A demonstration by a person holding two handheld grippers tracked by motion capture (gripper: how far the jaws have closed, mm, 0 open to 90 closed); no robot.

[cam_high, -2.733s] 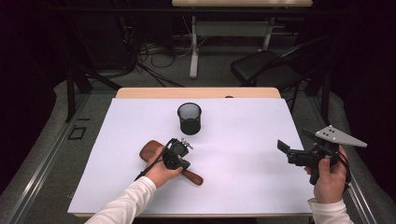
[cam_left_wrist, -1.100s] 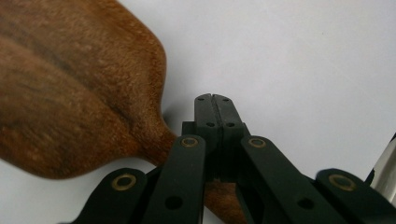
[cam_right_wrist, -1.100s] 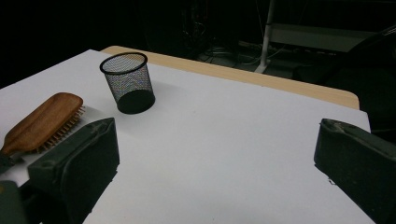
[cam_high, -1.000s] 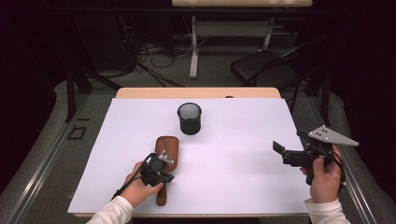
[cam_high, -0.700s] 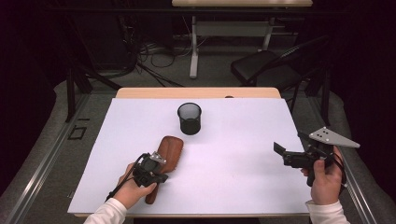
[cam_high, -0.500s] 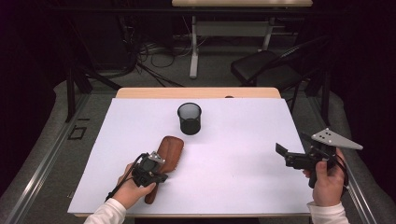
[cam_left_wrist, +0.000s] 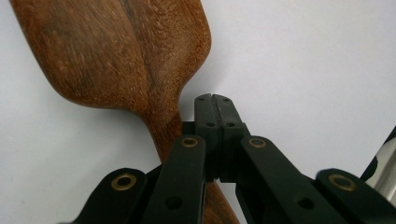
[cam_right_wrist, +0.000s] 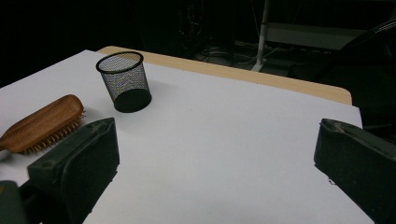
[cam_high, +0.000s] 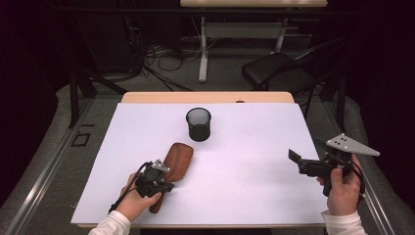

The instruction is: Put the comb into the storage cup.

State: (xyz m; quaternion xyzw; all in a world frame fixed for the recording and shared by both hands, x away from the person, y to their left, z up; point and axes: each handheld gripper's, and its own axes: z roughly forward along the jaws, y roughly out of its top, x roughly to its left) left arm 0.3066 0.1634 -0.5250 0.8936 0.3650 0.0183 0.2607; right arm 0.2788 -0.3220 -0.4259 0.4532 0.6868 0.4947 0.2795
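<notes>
A brown wooden hairbrush (cam_high: 177, 155) lies bristles down on the white table top (cam_high: 244, 147), its head toward the mesh cup and its handle toward the person. My left gripper (cam_high: 157, 180) sits over the handle. In the left gripper view its jaws are shut tip to tip (cam_left_wrist: 214, 100), just right of the hairbrush (cam_left_wrist: 116, 51) neck, with the handle passing underneath them. My right gripper (cam_high: 302, 155) is held above the table's right side, open and holding nothing; its jaws stand wide apart (cam_right_wrist: 217, 130).
A black mesh pen cup (cam_high: 198, 124) stands upright at the table's middle back, also seen as the cup (cam_right_wrist: 123, 81) in the right gripper view. A wooden table edge (cam_high: 205, 97) runs along the back. A dark chair (cam_high: 279, 73) stands beyond.
The left gripper has pulled back toward the near left edge and the brush has swung round, its head now pointing toward the cup. The right gripper has sunk a little.
</notes>
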